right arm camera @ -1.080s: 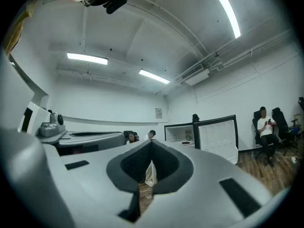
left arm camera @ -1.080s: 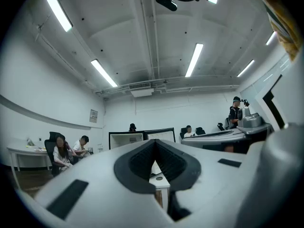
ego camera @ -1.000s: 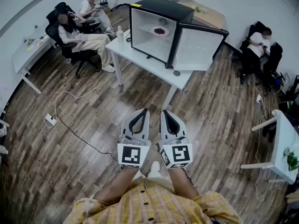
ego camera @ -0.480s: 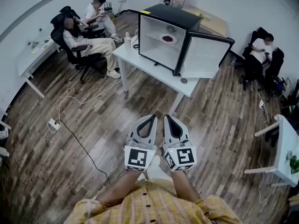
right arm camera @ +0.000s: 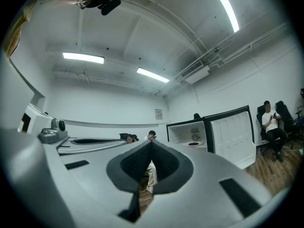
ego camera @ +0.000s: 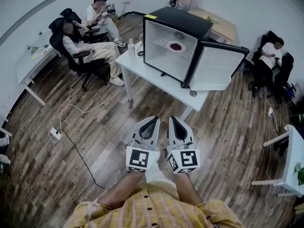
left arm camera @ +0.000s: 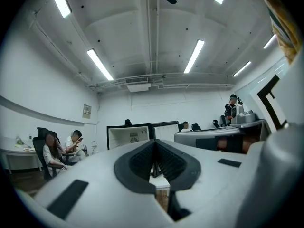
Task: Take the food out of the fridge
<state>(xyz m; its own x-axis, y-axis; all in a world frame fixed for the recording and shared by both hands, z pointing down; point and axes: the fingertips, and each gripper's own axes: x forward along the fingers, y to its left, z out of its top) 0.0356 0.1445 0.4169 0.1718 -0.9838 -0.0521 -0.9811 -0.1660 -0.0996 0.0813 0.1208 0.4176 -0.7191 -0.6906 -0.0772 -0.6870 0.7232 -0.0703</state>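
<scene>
Forearms [ego camera: 122, 192] of a person in a yellow checked shirt [ego camera: 152, 213] reach out from six o'clock in the head view. They hold two white grippers level and side by side, pointing toward twelve. The left gripper [ego camera: 153, 119] has its jaws pressed together with nothing between them, and the right gripper [ego camera: 172, 119] does too. One long white table [ego camera: 156, 77] stands at twelve o'clock. It bears one black boxy fridge [ego camera: 178, 20], its single door [ego camera: 216, 70] swung wide toward two. Four other people [ego camera: 80, 42] show: two at ten, one at twelve, one at two. One clear bottle [ego camera: 131, 48] stands at the fridge's nine o'clock. One white plate of dark red food [ego camera: 176, 46] sits on the fridge's wire shelf [ego camera: 164, 42], well apart from both grippers.
</scene>
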